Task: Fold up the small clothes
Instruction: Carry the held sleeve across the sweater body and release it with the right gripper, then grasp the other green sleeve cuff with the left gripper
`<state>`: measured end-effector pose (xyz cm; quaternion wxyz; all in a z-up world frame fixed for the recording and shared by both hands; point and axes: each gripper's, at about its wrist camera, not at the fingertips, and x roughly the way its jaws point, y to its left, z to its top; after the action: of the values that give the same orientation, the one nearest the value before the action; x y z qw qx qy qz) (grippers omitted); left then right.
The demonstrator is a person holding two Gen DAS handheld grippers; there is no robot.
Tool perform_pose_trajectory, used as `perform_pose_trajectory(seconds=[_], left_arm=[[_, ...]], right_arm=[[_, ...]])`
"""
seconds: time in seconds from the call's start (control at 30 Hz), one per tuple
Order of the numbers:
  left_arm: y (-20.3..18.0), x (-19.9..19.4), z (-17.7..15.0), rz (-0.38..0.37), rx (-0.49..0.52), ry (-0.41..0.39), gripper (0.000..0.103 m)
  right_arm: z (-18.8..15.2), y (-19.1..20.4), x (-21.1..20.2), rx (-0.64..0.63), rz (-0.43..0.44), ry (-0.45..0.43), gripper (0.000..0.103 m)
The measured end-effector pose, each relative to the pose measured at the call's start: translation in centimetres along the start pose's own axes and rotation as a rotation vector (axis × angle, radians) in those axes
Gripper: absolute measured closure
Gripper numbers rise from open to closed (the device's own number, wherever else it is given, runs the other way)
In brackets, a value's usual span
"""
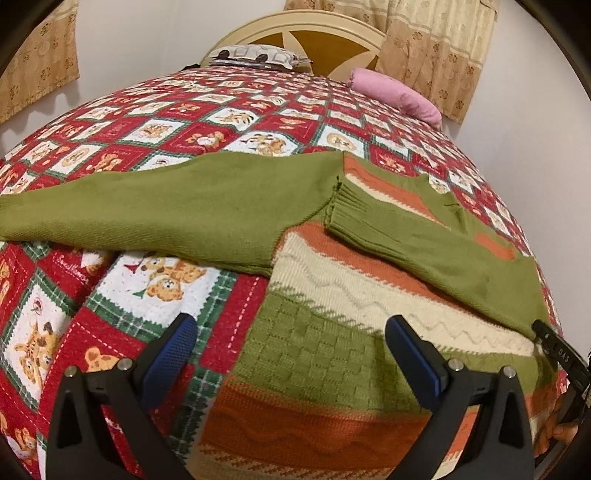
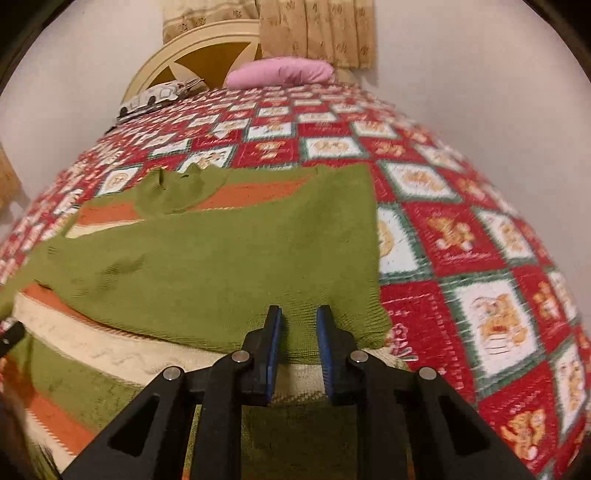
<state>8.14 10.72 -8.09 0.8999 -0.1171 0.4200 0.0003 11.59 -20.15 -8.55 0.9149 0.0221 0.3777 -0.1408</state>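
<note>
Sweater [image 1: 332, 325]: lies flat on the bed [image 1: 184, 122]; right sleeve [image 2: 229, 258] folded across the body, left sleeve [image 1: 147, 210] still spread out.
Next fold: bring that left sleeve across, smooth it.
Left gripper [image 1: 291, 354]: fingers wide open, empty, angled down over the hem.
Right gripper [image 2: 297, 347]: fingers narrowly parted, gripping nothing, angled down.

Left wrist view: low over the near edge of the bed, tilted down, facing the headboard [image 1: 295, 35] at 12 o'clock. Close; the sweater [image 1: 332, 332] fills the lower centre, with quilt [image 1: 184, 122] beyond.

Right wrist view: also low and near, tilted down, facing the headboard [image 2: 192, 48] at about 11 o'clock. Picture blurred.

Shared by both: sweater [image 2: 207, 251], quilt [image 2: 480, 240], pink pillow [image 1: 395, 94] [image 2: 280, 72], headboard and curtain [image 1: 436, 48] [image 2: 317, 33].
</note>
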Motion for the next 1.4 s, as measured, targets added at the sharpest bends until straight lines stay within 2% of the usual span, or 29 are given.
perform_pose_trajectory(seconds=[0.07,0.1,0.13,0.2,0.27,0.33,0.43,0.47,0.53,0.6,0.7,0.83,0.93,1.0,1.07,1.27,1.4], left_arm=[[0.4,-0.5,0.1,-0.022,0.017,0.015,0.0],[0.8,-1.1,0.2,-0.011,0.026,0.021,0.0],[1.3,-1.6,0.4,0.014,0.033,0.014,0.0],[3.6,-3.6,1.2,0.097,0.031,-0.049,0.0],[7.3,-5.5,2.4,0.177,-0.018,-0.107,0.0],[11.1,-6.7,3.5,0.233,-0.096,-0.136,0.0],[18.0,-7.1,4.6,0.296,-0.281,-0.142,0.0],[20.5,-7.0,4.7,0.301,-0.36,-0.14,0.0],[23.3,-6.7,4.5,0.304,-0.455,-0.144,0.005],[25.5,-5.8,4.5,0.294,-0.524,-0.126,0.012],[27.7,-4.0,4.7,0.266,-0.602,-0.096,0.012],[28.1,-3.4,5.4,0.282,-0.618,-0.148,0.016],[28.1,-3.2,5.7,0.256,-0.627,-0.175,0.029],[28.1,-2.6,6.0,0.226,-0.606,-0.161,0.071],[28.0,-2.0,5.9,0.228,-0.595,-0.15,0.082],[26.6,-2.1,6.6,0.286,-0.515,-0.16,0.092],[22.3,-3.1,8.7,0.284,-0.389,-0.203,0.092]], right_arm=[[-0.6,-0.3,-1.4,0.028,-0.017,-0.021,0.084],[-0.7,-0.7,-1.4,0.046,-0.014,-0.017,0.084],[-0.8,-1.0,-1.3,0.06,0.002,-0.004,0.084],[-0.8,-1.4,-1.1,0.075,0.018,0.008,0.084],[-0.9,-1.1,-1.2,0.063,0.012,0.005,0.082],[-1.0,-0.8,-1.1,0.047,0.002,0.007,0.08],[-1.0,-0.7,-1.1,0.043,0.01,0.007,0.077],[-1.0,-0.7,-1.1,0.043,0.009,0.008,0.077],[-1.0,-0.7,-1.1,0.043,0.008,0.008,0.077],[-1.0,-0.6,-1.1,0.041,0.006,0.009,0.077],[-1.1,-0.6,-1.1,0.038,0.002,0.01,0.077],[-1.2,-0.4,-1.2,0.033,-0.004,0.012,0.077],[-1.2,-0.4,-1.1,0.033,-0.003,0.014,0.076],[-1.2,-0.4,-1.1,0.033,-0.003,0.015,0.076],[-1.2,-0.4,-1.1,0.033,-0.003,0.014,0.076],[-1.2,-0.5,-1.1,0.034,-0.002,0.014,0.076],[-1.2,-0.5,-1.1,0.037,0.002,0.013,0.076]])
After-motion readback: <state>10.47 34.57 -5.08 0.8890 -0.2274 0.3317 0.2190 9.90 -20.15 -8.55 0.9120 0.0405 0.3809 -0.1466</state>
